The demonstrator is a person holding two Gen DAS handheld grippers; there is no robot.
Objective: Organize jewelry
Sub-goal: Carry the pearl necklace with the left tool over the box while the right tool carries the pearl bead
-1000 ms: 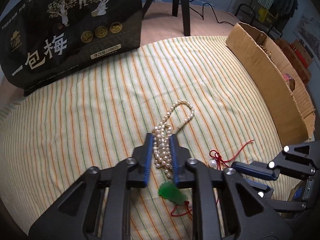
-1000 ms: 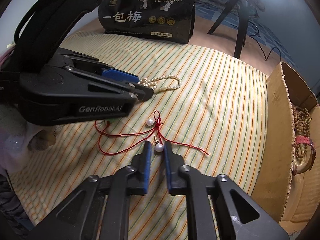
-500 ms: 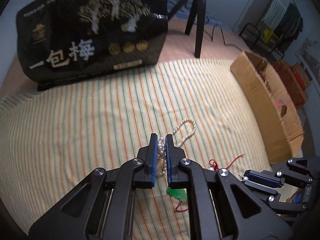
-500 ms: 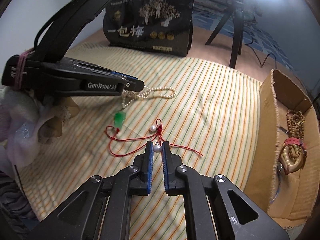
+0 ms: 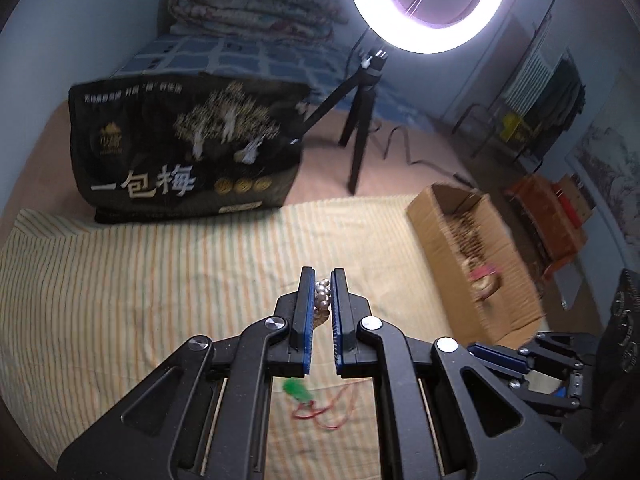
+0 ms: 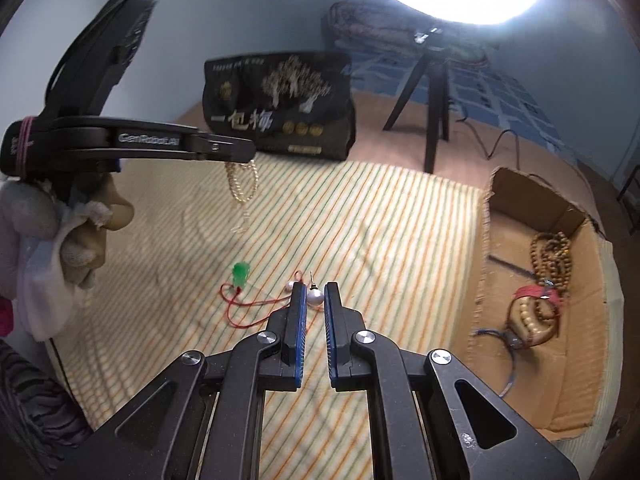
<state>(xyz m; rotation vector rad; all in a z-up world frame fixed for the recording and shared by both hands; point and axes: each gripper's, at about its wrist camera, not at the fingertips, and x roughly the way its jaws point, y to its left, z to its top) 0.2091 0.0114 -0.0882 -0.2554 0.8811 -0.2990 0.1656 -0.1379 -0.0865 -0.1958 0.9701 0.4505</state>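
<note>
A pearl necklace (image 6: 242, 184) is pinched in the left tool (image 5: 322, 280) and hangs above the striped cloth (image 6: 360, 220). A pearl earring (image 6: 315, 297) is pinched in the right tool (image 6: 315, 292). A green pendant (image 6: 241, 271) on red cord (image 6: 256, 304) lies on the cloth. A cardboard box (image 6: 484, 240) holding wooden beads (image 6: 554, 254) stands to the right; a black bag (image 6: 280, 108) and ring-light tripod (image 6: 434, 100) stand behind.

Light: room dim, lit by a ring lamp (image 5: 426, 4) blown out to white glare at top | Shadows: soft, cast toward the cameras | Blur: box (image 5: 472, 264) and bag (image 5: 184, 152) smeared in left view, right view sharper | Distortion: strong fisheye bending, corners blacked out
</note>
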